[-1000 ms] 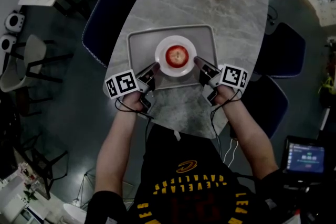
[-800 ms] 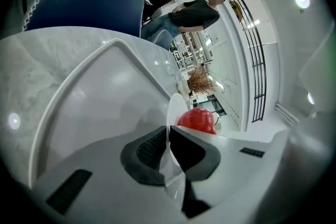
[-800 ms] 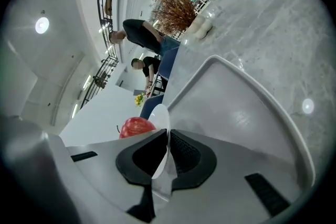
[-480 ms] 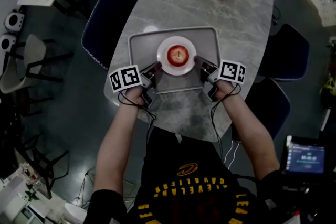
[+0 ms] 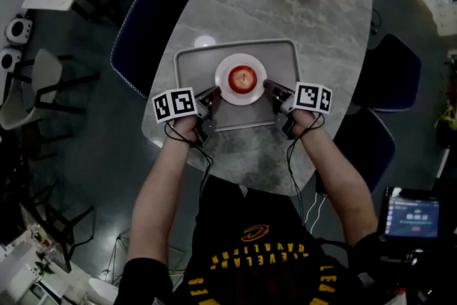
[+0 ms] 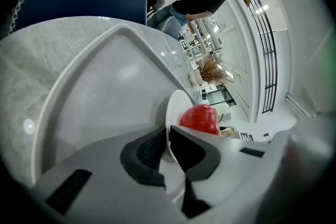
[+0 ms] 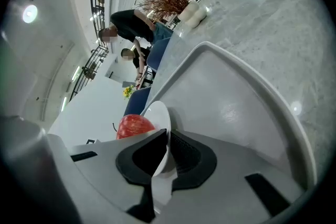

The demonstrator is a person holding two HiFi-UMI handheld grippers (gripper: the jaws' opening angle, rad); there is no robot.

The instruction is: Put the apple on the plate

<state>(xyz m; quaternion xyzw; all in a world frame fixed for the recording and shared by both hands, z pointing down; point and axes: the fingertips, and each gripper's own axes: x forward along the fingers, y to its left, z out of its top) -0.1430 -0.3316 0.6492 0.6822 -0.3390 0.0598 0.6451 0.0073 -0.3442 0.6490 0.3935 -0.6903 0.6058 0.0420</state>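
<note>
In the head view, the left gripper [image 5: 213,95] and the right gripper [image 5: 270,87] meet a white plate [image 5: 227,91] from opposite sides, each at the plate's rim. The red apple [image 5: 243,77] lies on the plate's middle, between the two sets of jaws. The plate is inside a grey tray [image 5: 187,61] on a marble table [image 5: 285,18]. Whether the plate touches the tray cannot be told here.

In the left gripper view, the left gripper [image 6: 167,136] has its jaws nearly together, clamped on the thin rim of the plate [image 6: 176,105], which stands edge-on between the dark pads. The apple [image 6: 199,118] sits just beyond the jaw tips, on the plate. The tray [image 6: 105,86] spreads out ahead of and beneath the jaws.

In the right gripper view, the right gripper [image 7: 167,139] likewise pinches the rim of the plate [image 7: 157,113], with only the rim's thickness between its jaws. The apple [image 7: 134,126] shows just past the tips, to their left. The tray [image 7: 226,97] lies ahead of the jaws and to their right.
</note>
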